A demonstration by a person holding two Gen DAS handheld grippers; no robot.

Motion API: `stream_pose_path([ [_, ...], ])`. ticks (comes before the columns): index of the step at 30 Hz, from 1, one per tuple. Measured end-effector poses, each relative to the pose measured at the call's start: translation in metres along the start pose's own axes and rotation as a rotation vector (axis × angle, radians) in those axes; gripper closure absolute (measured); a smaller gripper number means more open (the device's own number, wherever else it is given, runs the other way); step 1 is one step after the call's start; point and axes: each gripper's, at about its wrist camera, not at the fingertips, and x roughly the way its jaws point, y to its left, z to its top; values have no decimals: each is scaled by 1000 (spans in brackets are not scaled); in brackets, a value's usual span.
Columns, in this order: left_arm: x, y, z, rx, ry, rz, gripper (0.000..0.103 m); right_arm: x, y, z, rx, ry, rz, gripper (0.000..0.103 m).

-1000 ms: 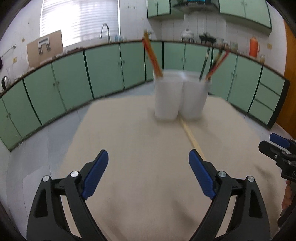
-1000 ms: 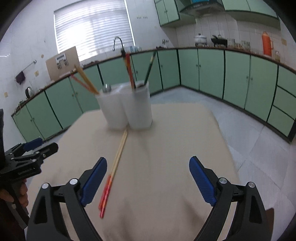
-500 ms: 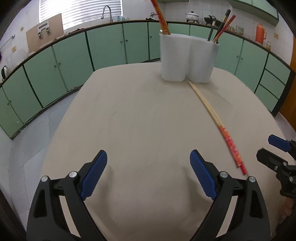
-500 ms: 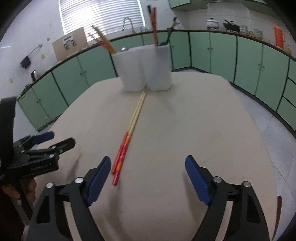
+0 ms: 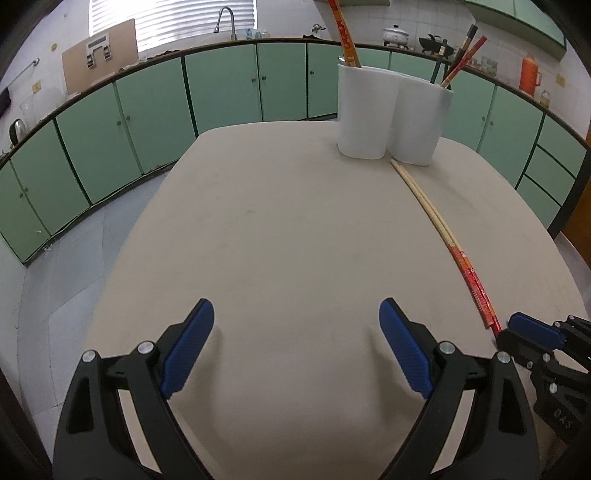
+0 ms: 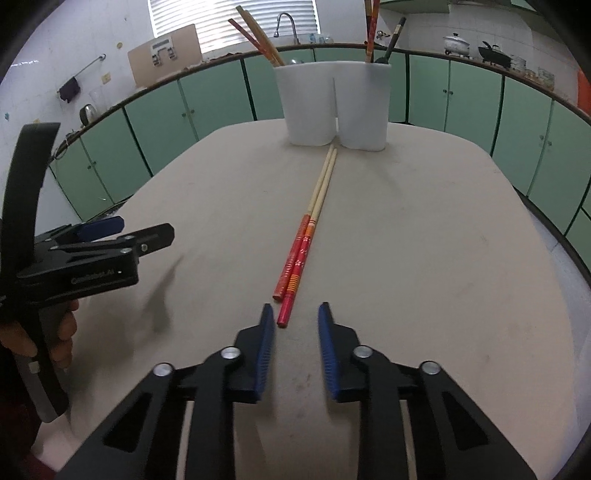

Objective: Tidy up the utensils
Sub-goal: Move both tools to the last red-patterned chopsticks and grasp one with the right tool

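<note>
Lining up on the pair of red-handled bamboo chopsticks [image 6: 309,229] lying on the beige bench [image 6: 424,258].
Light, stiff, roll-prone; best pinched at red ends, 12 o'clock of right gripper [image 6: 294,317], jaws half-closed, empty; left gripper [image 5: 295,328] jaws wide, empty.

Green cabinets [image 5: 221,92] line the walls; a faucet [image 5: 225,18] stands before the window blinds [image 5: 177,18].

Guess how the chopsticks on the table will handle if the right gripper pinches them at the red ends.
The chopsticks look thin, straight and rigid, so probably stiff and light. They are two loose sticks lying side by side, so one may slip out or scissor. Held at the red ends by the right gripper, the long pale tips would likely droop.
</note>
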Motion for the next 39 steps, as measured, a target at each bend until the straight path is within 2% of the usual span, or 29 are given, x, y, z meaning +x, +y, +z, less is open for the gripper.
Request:
stream_pose_path([
  [2, 1, -2, 0, 2, 2, -4, 15, 0, -1, 0, 5, 1, -1, 90],
  [11, 1, -6, 1, 7, 1, -6, 15, 1, 9, -2, -36, 3, -21, 90],
  [14, 0, -5, 1, 10, 0, -5, 15, 1, 9, -2, -44, -2, -40, 96],
  [19, -1, -7, 1, 10, 0, -13, 15, -3, 4, -4, -32, -4, -51, 97],
  [28, -2, -28, 4, 46, -9, -48, 15, -19, -26, -14, 70, 4, -98, 97],
  [33, -5, -47, 6, 62, -15, -95, 15, -25, -45, -17, 127, 1, -135, 97],
  [39, 1, -71, 3, 88, -3, -134, 18, -26, -56, -13, 149, -16, -121, 98],
])
